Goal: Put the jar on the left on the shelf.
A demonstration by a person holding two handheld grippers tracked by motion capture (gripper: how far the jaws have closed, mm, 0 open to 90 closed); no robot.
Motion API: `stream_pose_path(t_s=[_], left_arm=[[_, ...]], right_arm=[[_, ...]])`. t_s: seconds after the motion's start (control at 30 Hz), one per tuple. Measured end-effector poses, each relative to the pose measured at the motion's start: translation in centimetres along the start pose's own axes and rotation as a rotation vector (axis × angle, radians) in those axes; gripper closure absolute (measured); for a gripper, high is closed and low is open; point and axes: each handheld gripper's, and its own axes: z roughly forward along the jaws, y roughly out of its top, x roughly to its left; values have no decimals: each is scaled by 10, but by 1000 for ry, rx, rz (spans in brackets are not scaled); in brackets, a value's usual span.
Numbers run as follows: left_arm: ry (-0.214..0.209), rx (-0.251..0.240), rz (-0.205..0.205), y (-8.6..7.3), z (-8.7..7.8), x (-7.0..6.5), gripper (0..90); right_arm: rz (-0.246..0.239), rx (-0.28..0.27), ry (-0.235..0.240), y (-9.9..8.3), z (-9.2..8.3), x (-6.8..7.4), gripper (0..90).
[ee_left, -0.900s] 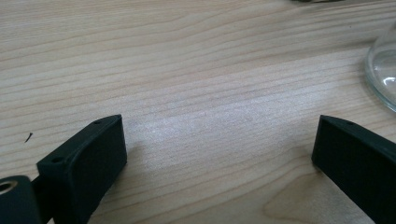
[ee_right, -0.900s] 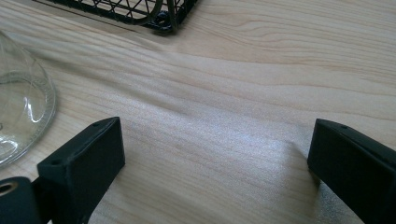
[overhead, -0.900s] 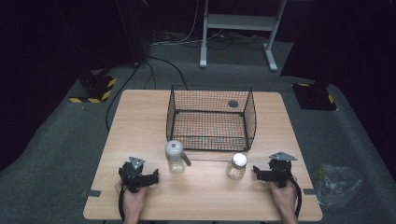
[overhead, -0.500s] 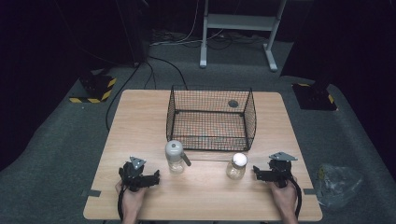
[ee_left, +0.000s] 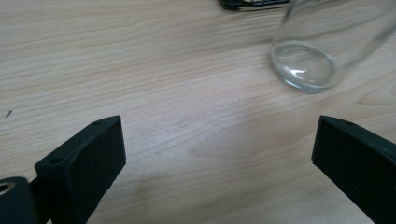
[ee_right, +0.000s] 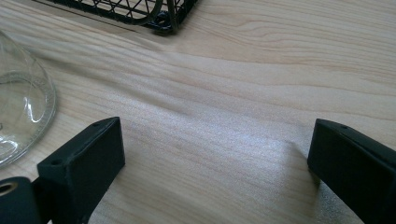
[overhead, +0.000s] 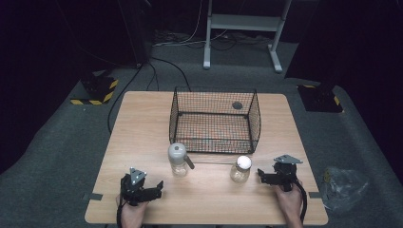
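- Glass jars on a light wooden table [overhead: 142, 123]: two in number, both upright, near the front edge.
- Left jar [overhead: 177, 159]: clear glass with a grey lid, standing just in front of the wire basket's near-left corner. A short dark object [overhead: 189, 162] lies against its right side; its nature cannot be determined.
- Right jar [overhead: 240, 168]: clear glass with a white lid, standing in front of the basket's near-right portion, well apart from the left jar.
- Wire basket [overhead: 215, 121]: black mesh, rectangular, open-topped, set at the table's centre. A small dark round item [overhead: 236, 105] lies near its far-right corner.
- Left gripper [overhead: 153, 190]: held by the person's left hand [overhead: 130, 213] at the front-left of the table, jaws spread wide with nothing between them. In the left gripper view the base of the left jar appears ahead and to the right of the jaws, not touching.
- Right gripper [overhead: 261, 175]: held by the right hand [overhead: 290, 202] at the front-right, jaws likewise wide apart and empty, pointing toward the right jar, just beside it without contact.
- Floor: grey carpet; a crumpled clear plastic bag [overhead: 344, 185] lies to the right of the table.
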Motion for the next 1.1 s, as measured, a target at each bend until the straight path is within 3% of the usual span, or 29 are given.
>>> stream_pose_path(t_s=[0.23,0.53,0.87,1.1], left_arm=[[-44,-19,12,1,-3,-15,39],[-91,-31,56,12,0,-34,44],[-108,-48,82,28,7,-42,58],[-136,-77,68,40,12,-44,71]], right_arm=[[-2,-1,-1,0,0,0,39],[-1,-1,-2,0,0,0,39],[-1,-1,-2,0,0,0,39],[-1,-1,-2,0,0,0,39]])
